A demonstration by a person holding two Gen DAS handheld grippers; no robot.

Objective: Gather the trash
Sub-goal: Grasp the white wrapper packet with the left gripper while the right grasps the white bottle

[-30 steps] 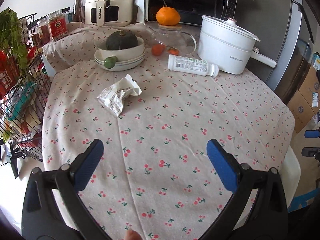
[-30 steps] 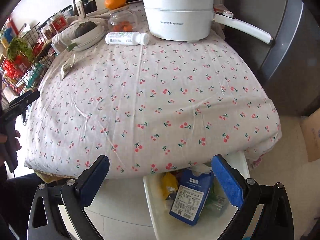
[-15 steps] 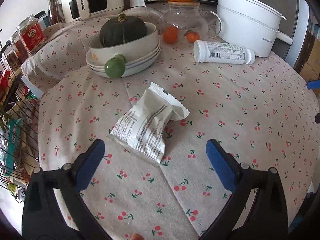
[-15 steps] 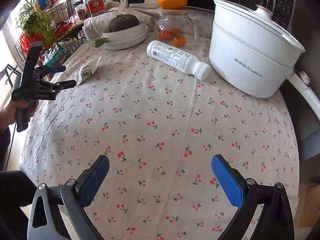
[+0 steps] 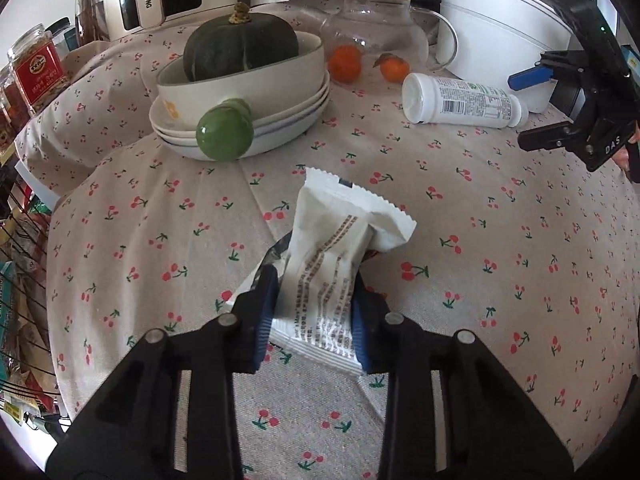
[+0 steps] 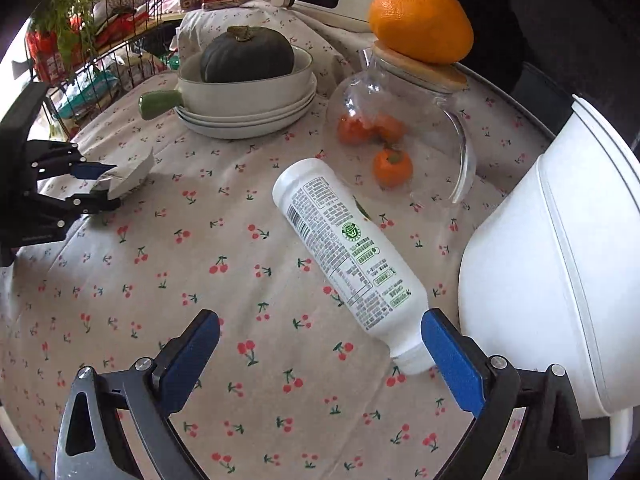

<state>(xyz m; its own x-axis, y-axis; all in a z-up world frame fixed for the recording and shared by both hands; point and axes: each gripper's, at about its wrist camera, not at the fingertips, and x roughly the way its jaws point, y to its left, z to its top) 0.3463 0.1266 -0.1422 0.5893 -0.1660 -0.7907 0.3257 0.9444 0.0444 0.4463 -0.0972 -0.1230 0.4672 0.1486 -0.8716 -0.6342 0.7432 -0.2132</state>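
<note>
A crumpled white snack wrapper [image 5: 340, 232] lies on the cherry-print tablecloth [image 5: 500, 280]. My left gripper [image 5: 316, 280] is closing on it, and its blue pads press the wrapper's sides. The right wrist view shows the same grip at the far left, with the left gripper [image 6: 100, 186] on the wrapper [image 6: 128, 174]. A white plastic bottle [image 6: 344, 248] lies on its side, cap end toward me. My right gripper [image 6: 320, 322] stands open just short of it, the right finger beside the cap. In the left wrist view the bottle [image 5: 460, 100] lies next to the right gripper [image 5: 520, 111].
A white electric pot [image 6: 560, 260] stands close on the bottle's right. Behind it are a glass jug [image 6: 396, 120] topped by an orange [image 6: 420, 20], small tangerines, and a bowl with a dark squash [image 6: 246, 60] on stacked plates. A wire rack [image 6: 100, 60] lines the left edge.
The left gripper came down over the wrapper and its jaws closed onto it. The right gripper swept across the table toward the bottle, still open.
</note>
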